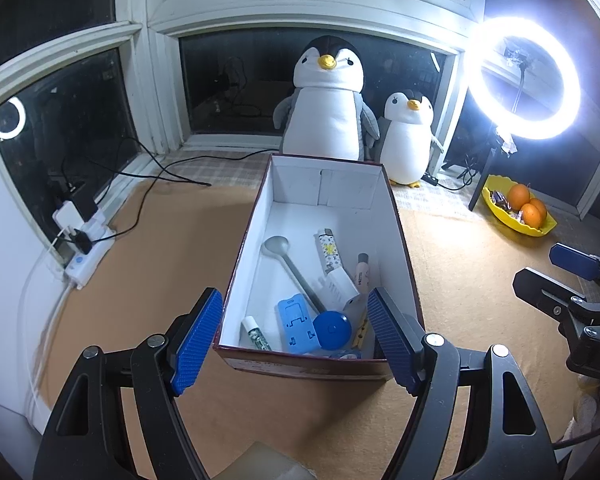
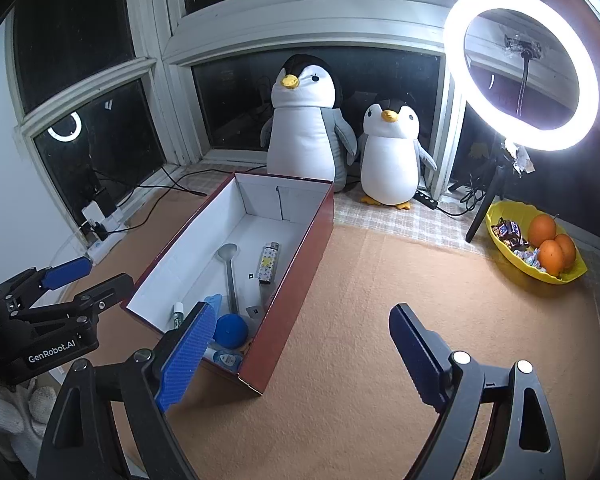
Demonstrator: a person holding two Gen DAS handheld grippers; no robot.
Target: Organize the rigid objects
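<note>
An open shoebox [image 1: 327, 188], dark red outside and white inside, stands on a tan mat. Inside lie a grey spoon [image 1: 288, 264], a patterned lighter [image 1: 329, 250], a blue phone stand [image 1: 298, 328], a blue round case [image 1: 332, 330], a small white carton [image 1: 342, 286], a pink tube [image 1: 362, 272] and a little bottle [image 1: 254, 334]. My left gripper [image 1: 294, 294] hovers open over the box's near end, its pads to either side, holding nothing. My right gripper [image 2: 302, 308] is open and empty over the mat, beside the box's red side [image 2: 300, 280].
Two plush penguins [image 1: 326, 100] [image 1: 406, 140] sit behind the box at the window. A lit ring light [image 1: 526, 76] on a tripod and a yellow bowl [image 1: 518, 210] of oranges and sweets stand to the right. A power strip [image 1: 86, 252] with cables lies at the left.
</note>
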